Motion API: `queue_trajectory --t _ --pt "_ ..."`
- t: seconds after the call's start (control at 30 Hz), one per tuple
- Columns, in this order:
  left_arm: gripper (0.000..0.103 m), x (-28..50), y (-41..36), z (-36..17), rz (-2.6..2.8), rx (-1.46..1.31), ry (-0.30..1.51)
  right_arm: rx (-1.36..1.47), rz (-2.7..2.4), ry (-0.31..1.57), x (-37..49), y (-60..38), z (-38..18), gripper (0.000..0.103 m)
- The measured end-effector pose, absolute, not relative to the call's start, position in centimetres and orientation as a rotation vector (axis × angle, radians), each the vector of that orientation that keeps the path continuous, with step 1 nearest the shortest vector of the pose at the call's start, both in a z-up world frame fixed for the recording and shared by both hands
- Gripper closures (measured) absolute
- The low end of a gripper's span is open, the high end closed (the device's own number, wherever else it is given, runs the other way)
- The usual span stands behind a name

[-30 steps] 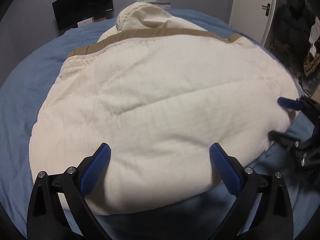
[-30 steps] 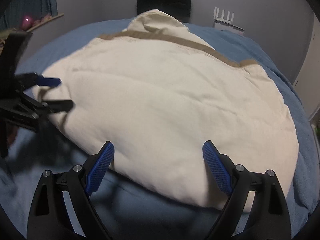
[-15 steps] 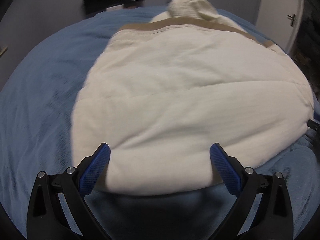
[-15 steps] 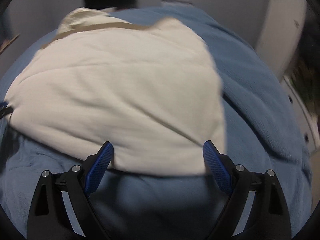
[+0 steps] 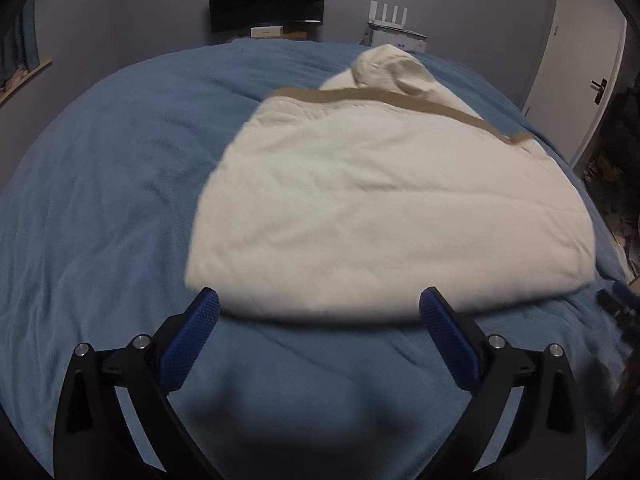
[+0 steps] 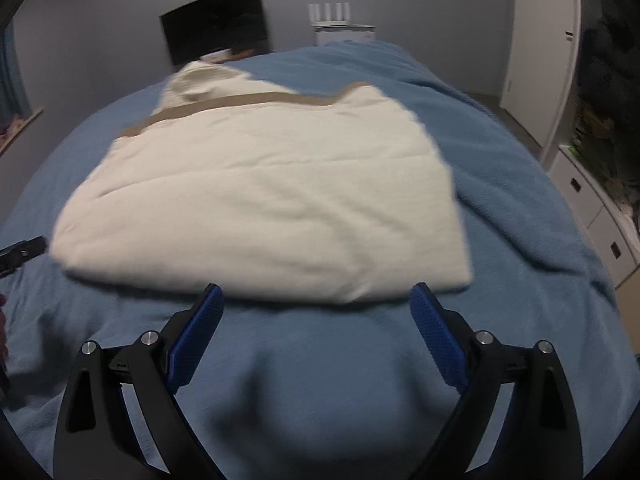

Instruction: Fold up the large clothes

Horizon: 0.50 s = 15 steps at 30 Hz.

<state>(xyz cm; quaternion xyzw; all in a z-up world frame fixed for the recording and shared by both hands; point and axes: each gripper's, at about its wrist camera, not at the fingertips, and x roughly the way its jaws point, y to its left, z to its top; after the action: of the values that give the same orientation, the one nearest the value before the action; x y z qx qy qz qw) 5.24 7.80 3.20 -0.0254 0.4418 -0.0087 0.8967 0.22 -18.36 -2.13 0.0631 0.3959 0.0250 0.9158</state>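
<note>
A thick cream quilted garment with a tan band point(image 5: 384, 208) is seen lying folded on the blue blanket-covered bed point(image 5: 112, 184), toward its right half. The left gripper point(image 5: 320, 334) and right gripper point(image 6: 316, 330) are held just short of its near edge, fingers spread and empty. This placement is judged to suit gripping that edge for a further fold.

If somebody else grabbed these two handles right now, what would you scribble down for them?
Left tool: open, empty, short of the near edge of the cream padded jacket.
Right tool: open, empty, short of the same edge.
Jacket: lies as a folded bundle on the blue bedspread, tan band and hood at the far end.
Done: looks folded into a rough rectangle.
Left: probably another fold or tidying; hard to judge.
</note>
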Motion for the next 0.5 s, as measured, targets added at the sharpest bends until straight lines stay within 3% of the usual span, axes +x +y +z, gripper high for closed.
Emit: queue_trajectory --t 0.5 --pt "0.007 -4.2 2.7 -0.2 -0.076 0.028 0.849 0.099 -0.002 0.723 -7.1 -14.1 -3.7 0.01"
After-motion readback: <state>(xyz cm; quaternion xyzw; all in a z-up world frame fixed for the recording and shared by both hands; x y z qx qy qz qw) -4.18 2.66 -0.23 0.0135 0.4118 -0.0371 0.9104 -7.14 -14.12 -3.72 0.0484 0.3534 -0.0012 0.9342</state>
